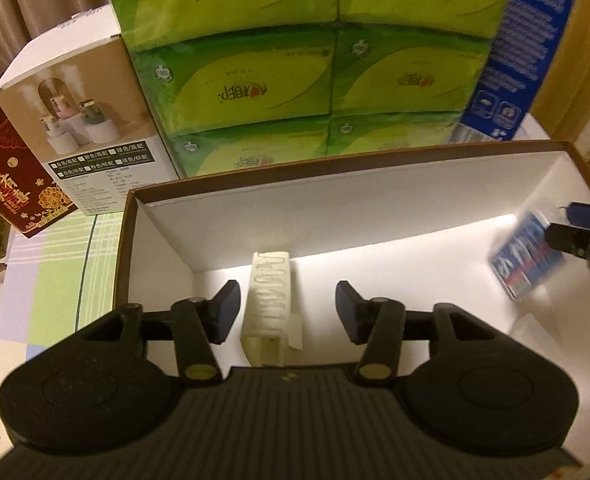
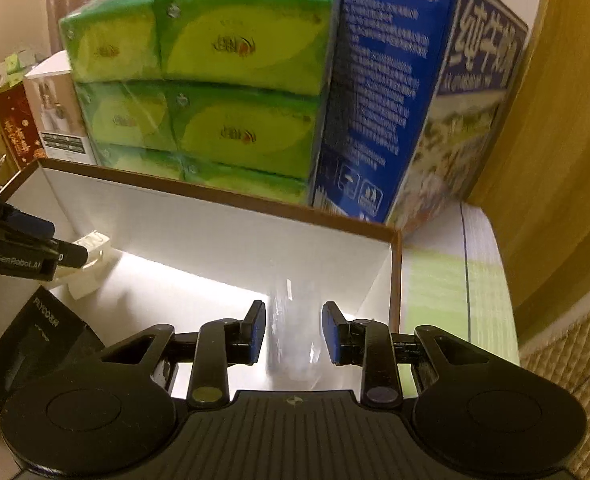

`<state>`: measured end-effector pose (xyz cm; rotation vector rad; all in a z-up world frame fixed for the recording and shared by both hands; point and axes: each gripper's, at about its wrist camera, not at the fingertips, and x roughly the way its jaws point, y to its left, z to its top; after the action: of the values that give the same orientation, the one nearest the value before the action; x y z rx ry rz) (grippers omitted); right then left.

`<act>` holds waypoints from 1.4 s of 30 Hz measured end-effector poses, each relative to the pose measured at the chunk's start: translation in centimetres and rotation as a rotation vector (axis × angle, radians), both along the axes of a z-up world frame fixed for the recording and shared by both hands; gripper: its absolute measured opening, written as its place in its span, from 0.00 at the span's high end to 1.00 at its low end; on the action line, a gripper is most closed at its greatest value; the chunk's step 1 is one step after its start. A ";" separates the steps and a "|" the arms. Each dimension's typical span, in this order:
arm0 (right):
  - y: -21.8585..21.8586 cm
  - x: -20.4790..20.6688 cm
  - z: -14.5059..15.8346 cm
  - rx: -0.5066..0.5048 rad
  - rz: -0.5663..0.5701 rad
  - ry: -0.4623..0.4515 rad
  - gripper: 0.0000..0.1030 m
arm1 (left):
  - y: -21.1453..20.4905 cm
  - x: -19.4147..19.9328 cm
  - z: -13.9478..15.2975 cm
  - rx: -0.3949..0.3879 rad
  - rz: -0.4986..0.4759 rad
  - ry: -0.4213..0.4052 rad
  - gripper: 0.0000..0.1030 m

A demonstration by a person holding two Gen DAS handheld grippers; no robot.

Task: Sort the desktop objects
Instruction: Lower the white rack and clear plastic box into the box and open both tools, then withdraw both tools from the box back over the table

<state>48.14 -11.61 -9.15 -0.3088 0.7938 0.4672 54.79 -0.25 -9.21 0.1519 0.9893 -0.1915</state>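
Observation:
An open white box with a brown rim [image 1: 335,168] [image 2: 255,204] stands in front of me. On its floor lies a cream plastic piece [image 1: 271,300] [image 2: 91,256], long and ridged. My left gripper [image 1: 287,292] [image 2: 67,240] hangs over that piece with its jaws open, one on each side, and a clear gap between each pad and the piece. At the box's right end my right gripper [image 2: 294,316] [image 1: 567,224] is shut on a clear-wrapped packet [image 2: 291,340], which shows blue and red print [image 1: 527,256] in the left wrist view. The packet hangs above the box floor.
A stack of green tissue packs [image 1: 315,60] [image 2: 215,80] and a tall blue carton [image 1: 515,60] [image 2: 375,100] stand close behind the box. A humidifier box [image 1: 83,92] and a red box [image 1: 15,184] are at the left. A black box [image 2: 35,340] lies low left. A checked cloth [image 2: 435,300] covers the table.

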 end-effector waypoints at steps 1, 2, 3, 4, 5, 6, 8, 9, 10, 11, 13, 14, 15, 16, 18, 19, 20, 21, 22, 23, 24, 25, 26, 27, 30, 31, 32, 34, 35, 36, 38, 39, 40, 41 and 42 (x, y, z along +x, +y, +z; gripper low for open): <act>0.0 -0.2 0.2 0.003 0.008 -0.006 0.70 | 0.1 -0.3 0.3 -0.007 -0.004 -0.007 0.51; -0.1 -0.5 0.4 0.011 0.021 -0.010 0.67 | 0.1 -0.7 0.7 -0.012 -0.007 -0.015 0.48; -0.2 -0.7 0.6 0.019 0.030 -0.011 0.56 | 0.2 -1.2 1.1 -0.017 -0.011 -0.022 0.44; -0.4 -1.0 0.8 0.027 0.033 -0.015 0.40 | 0.2 -1.5 1.4 -0.019 -0.014 -0.027 0.43; -0.6 -1.4 1.0 0.032 0.033 -0.017 0.35 | 0.2 -2.0 1.7 -0.019 -0.017 -0.031 0.41; -0.8 -1.9 1.3 0.042 0.038 -0.020 0.31 | 0.2 -2.4 1.9 -0.015 -0.020 -0.034 0.37; -1.2 -2.7 1.6 0.055 0.046 -0.014 0.26 | 0.2 -3.4 2.3 -0.007 -0.030 -0.040 0.33; -1.3 -3.1 1.7 0.058 0.048 -0.006 0.22 | 0.2 -3.9 2.4 -0.005 -0.031 -0.038 0.31; -1.4 -3.6 1.8 0.064 0.049 -0.004 0.20 | 0.2 -4.4 2.5 -0.006 -0.032 -0.036 0.30; -1.5 -4.0 1.9 0.069 0.052 -0.001 0.18 | 0.2 -4.8 2.6 -0.009 -0.033 -0.032 0.28; -1.8 -4.8 2.1 0.075 0.052 0.010 0.15 | 0.4 -5.6 2.8 -0.016 -0.027 -0.024 0.24; -1.9 -5.2 2.2 0.080 0.051 0.013 0.14 | 0.4 -6.0 2.9 -0.014 -0.024 -0.023 0.22; -2.1 -5.6 2.4 0.089 0.048 0.015 0.12 | 0.5 -6.5 3.0 -0.013 -0.023 -0.027 0.22; -2.2 -5.9 2.5 0.096 0.044 0.020 0.10 | 0.5 -6.9 3.1 -0.011 -0.023 -0.028 0.21; -2.7 -6.5 2.9 0.118 0.031 0.030 0.07 | 0.7 -7.7 3.4 -0.013 -0.019 -0.030 0.17; -2.9 -6.8 3.0 0.129 0.026 0.036 0.05 | 0.8 -8.1 3.6 -0.016 -0.016 -0.031 0.16; -3.0 -7.0 3.1 0.135 0.021 0.042 0.04 | 0.9 -8.5 3.8 -0.020 -0.015 -0.031 0.16; -3.2 -7.3 3.3 0.138 0.015 0.045 0.03 | 0.9 -8.8 3.9 -0.024 -0.013 -0.029 0.15; -3.3 -7.6 3.4 0.141 0.009 0.044 0.02 | 1.0 -9.2 4.0 -0.028 -0.010 -0.028 0.15; -3.4 -7.8 3.6 0.144 0.005 0.043 0.02 | 1.1 -9.6 4.2 -0.032 -0.007 -0.029 0.14; -3.5 -8.1 3.7 0.146 0.004 0.046 0.02 | 1.1 -9.9 4.4 -0.034 -0.003 -0.030 0.13; -3.7 -8.4 3.9 0.147 0.001 0.049 0.02 | 1.2 -10.3 4.6 -0.036 0.001 -0.031 0.13; -3.8 -8.6 4.1 0.148 -0.003 0.054 0.02 | 1.2 -10.7 4.8 -0.038 0.005 -0.032 0.12; -4.0 -8.9 4.3 0.151 -0.010 0.056 0.02 | 1.2 -11.1 5.0 -0.042 0.007 -0.035 0.12; -4.3 -9.9 4.8 0.158 -0.030 0.058 0.02 | 1.3 -12.3 5.7 -0.057 0.013 -0.042 0.12; -4.4 -10.2 4.9 0.158 -0.036 0.059 0.02 | 1.4 -12.8 5.9 -0.063 0.015 -0.044 0.12; -4.4 -10.6 5.1 0.159 -0.039 0.060 0.02 | 1.4 -13.3 6.1 -0.067 0.017 -0.047 0.11; -4.6 -11.2 5.5 0.173 -0.043 0.062 0.02 | 1.4 -14.1 6.4 -0.069 0.022 -0.054 0.11; -4.8 -11.5 5.6 0.184 -0.047 0.064 0.02 | 1.4 -14.5 6.5 -0.066 0.023 -0.059 0.10; -4.9 -11.9 5.8 0.198 -0.053 0.068 0.02 | 1.4 -15.0 6.7 -0.058 0.023 -0.066 0.09; -5.1 -12.5 6.2 0.212 -0.067 0.069 0.02 | 1.3 -16.0 6.9 -0.042 0.025 -0.085 0.06; -5.2 -12.9 6.3 0.215 -0.074 0.068 0.02 | 1.3 -16.5 7.1 -0.039 0.025 -0.094 0.05; -5.2 -13.2 6.4 0.213 -0.077 0.066 0.02 | 1.4 -17.0 7.2 -0.041 0.022 -0.098 0.05; -5.3 -13.6 6.6 0.210 -0.079 0.063 0.02 | 1.4 -17.5 7.3 -0.046 0.021 -0.101 0.04; -5.3 -14.0 6.7 0.209 -0.080 0.061 0.02 | 1.5 -18.0 7.5 -0.052 0.025 -0.105 0.02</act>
<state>34.13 -16.91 -2.46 -0.0692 0.8058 0.4811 36.82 1.22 -1.73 0.1011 0.8804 -0.1848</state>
